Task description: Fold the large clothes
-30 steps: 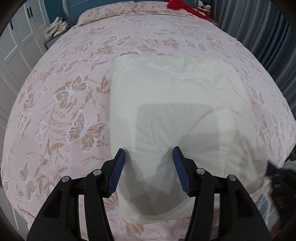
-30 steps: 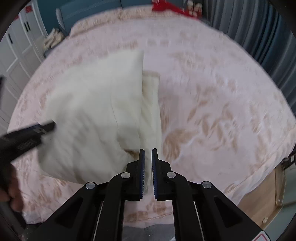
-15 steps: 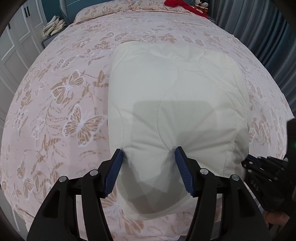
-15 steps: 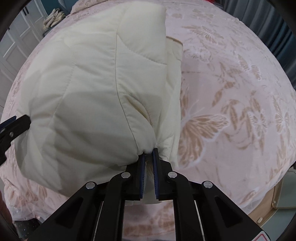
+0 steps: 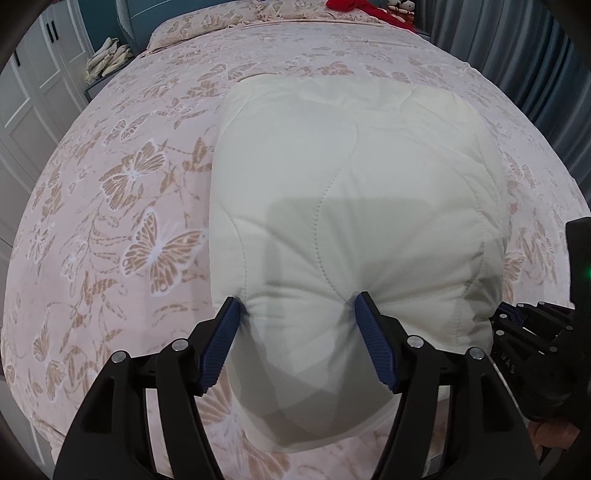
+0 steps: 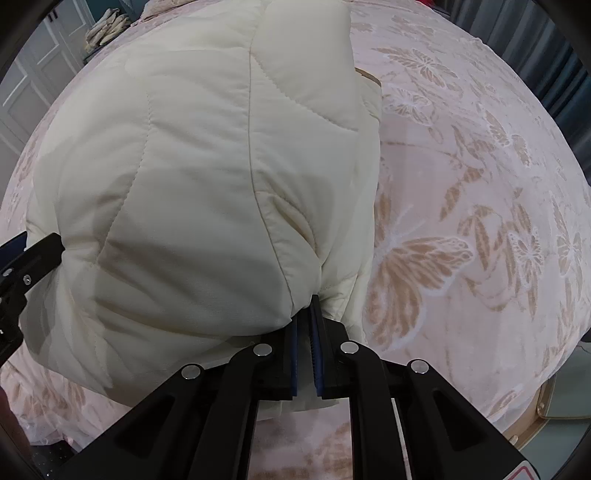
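Note:
A cream quilted padded jacket (image 5: 347, 206) lies folded on the bed near its front edge; it also fills the left of the right wrist view (image 6: 192, 177). My left gripper (image 5: 299, 314) is open, its blue pads pressing into the jacket's near edge on both sides of a bulge of fabric. My right gripper (image 6: 306, 314) is shut on the jacket's near right edge, with fabric pinched between the pads. The right gripper shows at the right edge of the left wrist view (image 5: 532, 325). The left gripper shows at the left edge of the right wrist view (image 6: 26, 266).
The bed is covered by a pink bedspread (image 5: 122, 206) with brown butterflies. Pillows (image 5: 207, 18) and a red item (image 5: 354, 5) lie at the far end. White wardrobe doors (image 5: 26, 92) stand left, grey curtains (image 5: 535, 55) right. The bed's wooden frame (image 6: 546, 398) shows low right.
Both grippers have moved forward to the jacket's near edge. The right gripper, shut apart from the fabric a second ago, now pinches it. The left pads now press into the jacket.

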The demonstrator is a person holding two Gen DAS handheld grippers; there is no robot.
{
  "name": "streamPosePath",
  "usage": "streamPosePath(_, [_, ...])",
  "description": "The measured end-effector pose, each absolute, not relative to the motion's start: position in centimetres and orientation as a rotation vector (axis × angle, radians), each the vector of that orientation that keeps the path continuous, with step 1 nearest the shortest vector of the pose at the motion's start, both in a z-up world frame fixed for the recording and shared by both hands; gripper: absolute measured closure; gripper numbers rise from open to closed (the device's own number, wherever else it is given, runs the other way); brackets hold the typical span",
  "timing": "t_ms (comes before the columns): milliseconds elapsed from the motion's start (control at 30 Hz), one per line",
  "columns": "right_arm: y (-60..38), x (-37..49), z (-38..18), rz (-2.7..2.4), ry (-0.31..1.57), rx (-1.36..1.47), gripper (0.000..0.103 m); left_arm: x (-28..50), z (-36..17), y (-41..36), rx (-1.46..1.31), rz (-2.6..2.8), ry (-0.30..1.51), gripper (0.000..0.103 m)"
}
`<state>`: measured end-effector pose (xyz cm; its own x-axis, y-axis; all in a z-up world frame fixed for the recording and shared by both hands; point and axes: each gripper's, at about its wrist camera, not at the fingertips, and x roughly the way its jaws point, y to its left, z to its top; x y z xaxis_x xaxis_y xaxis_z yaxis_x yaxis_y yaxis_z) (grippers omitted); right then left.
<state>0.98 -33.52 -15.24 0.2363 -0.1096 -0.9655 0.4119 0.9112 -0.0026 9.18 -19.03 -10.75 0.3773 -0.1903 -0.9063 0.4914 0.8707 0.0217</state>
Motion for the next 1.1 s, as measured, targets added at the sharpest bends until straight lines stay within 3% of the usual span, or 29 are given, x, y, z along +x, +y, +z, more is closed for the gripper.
streamPosePath(200, [-33.9,0.9,-15.0,-0.363,1.282,0.304,0.091,9.5,-11.1,-19.2,0.314,-0.435,1.102,0.034])
streamPosePath(367, [-35.3,-0.9,-11.7,-0.379,1.202,0.39,0.091,10.4,-9.9,-17.3,0.195,-0.4,1.135,0.021])
streamPosePath(467, [-35.6,-2.3,-8.9,-0.399,1.12,0.423,0.075,10.8,-9.0,-15.7,0.129,-0.375,1.161,0.02])
streamPosePath(533, [-35.6,-3.2,-6.9,-0.428,1.054,0.427,0.055,10.9,-8.5,-15.1,0.11,-0.364,1.166,0.019])
streamPosePath(600, [-35.8,-3.3,-6.0,-0.436,1.021,0.423,0.047,11.2,-8.3,-14.5,0.091,-0.358,1.17,0.019])
streamPosePath(733, [-35.8,-3.0,-5.7,-0.429,1.009,0.437,0.041,11.7,-8.1,-13.2,0.034,-0.346,1.195,0.018])
streamPosePath(1000, [-36.6,-2.7,-4.8,-0.434,0.969,0.549,0.041,12.7,-8.4,-12.7,0.008,-0.334,1.214,0.016])
streamPosePath(1100, [-35.6,-2.4,-2.9,-0.41,0.921,0.504,0.032,12.8,-7.9,-12.9,0.019,-0.339,1.198,0.015])
